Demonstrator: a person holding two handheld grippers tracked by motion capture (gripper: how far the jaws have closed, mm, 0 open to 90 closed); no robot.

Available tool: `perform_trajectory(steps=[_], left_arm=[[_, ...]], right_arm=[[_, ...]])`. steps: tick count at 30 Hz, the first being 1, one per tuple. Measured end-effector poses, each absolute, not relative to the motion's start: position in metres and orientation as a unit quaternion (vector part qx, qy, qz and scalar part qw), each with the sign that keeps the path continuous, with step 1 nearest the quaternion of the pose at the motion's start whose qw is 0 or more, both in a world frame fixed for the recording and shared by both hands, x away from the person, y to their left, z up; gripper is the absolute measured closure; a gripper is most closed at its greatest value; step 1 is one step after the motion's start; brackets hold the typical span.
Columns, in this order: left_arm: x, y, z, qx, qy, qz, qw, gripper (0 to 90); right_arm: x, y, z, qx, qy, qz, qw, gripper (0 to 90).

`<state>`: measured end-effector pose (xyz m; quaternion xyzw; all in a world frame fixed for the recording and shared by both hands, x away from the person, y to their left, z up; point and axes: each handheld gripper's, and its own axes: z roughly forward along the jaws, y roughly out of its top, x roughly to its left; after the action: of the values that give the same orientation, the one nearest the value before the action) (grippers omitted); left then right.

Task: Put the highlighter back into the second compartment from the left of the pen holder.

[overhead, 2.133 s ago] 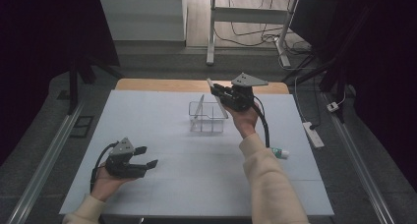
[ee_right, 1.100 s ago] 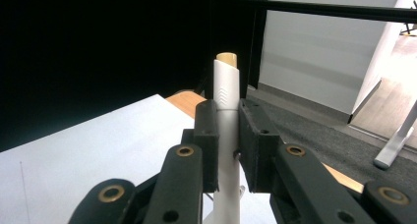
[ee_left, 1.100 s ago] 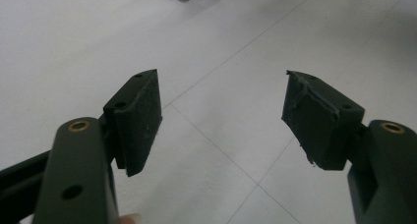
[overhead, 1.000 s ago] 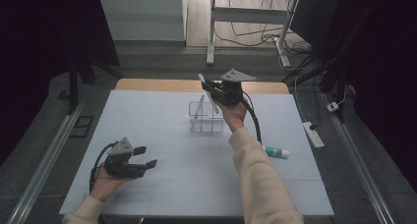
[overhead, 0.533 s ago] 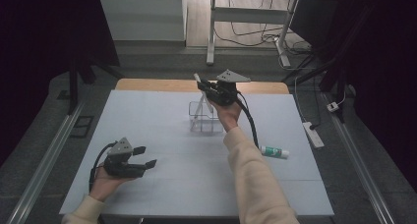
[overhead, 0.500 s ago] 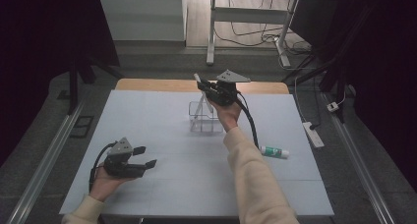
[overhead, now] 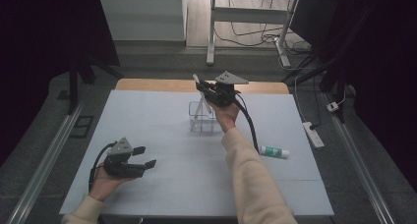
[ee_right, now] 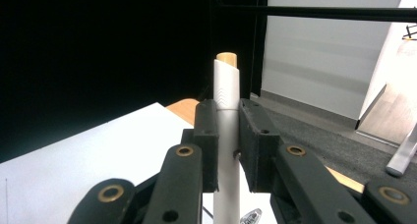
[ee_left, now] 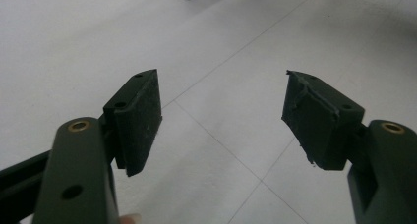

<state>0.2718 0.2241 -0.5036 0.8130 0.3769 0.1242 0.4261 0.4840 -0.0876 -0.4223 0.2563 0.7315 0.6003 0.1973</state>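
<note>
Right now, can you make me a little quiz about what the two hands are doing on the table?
1. True or false: the right gripper is clamped on a white stick.
2. What see-through thing stands under that gripper? A) clear box B) red bowl C) blue mug
3. Fill in: the left gripper has its jaws ____ with nothing between them.

Key:
1. True.
2. A, the clear box.
3. Open.
</note>
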Motion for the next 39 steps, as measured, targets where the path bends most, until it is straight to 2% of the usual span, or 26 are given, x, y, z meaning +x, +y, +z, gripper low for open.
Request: perform_trajectory(steps=[3, 6, 11, 25, 39], left_arm=[[0.272, 0.224, -0.504, 0.813, 0.377, 0.124, 0.425, 31.0], [0.272, 0.224, -0.504, 0.813, 0.377, 0.125, 0.426, 31.0], [0.272, 0.223, -0.504, 0.814, 0.376, 0.125, 0.425, 31.0], [0.272, 0.223, -0.503, 0.813, 0.377, 0.126, 0.425, 31.0], [0.271, 0.224, -0.503, 0.813, 0.379, 0.126, 0.424, 31.0]], right_arm=[[0.485, -0.089, -0.425, 0.26, 0.73, 0.601, 0.195, 77.1], [0.486, -0.092, -0.428, 0.272, 0.73, 0.594, 0.198, 63.5], [0.483, -0.096, -0.426, 0.28, 0.734, 0.583, 0.209, 53.5], [0.475, -0.116, -0.418, 0.269, 0.756, 0.562, 0.199, 52.7], [0.456, -0.156, -0.419, 0.263, 0.781, 0.533, 0.192, 50.5]])
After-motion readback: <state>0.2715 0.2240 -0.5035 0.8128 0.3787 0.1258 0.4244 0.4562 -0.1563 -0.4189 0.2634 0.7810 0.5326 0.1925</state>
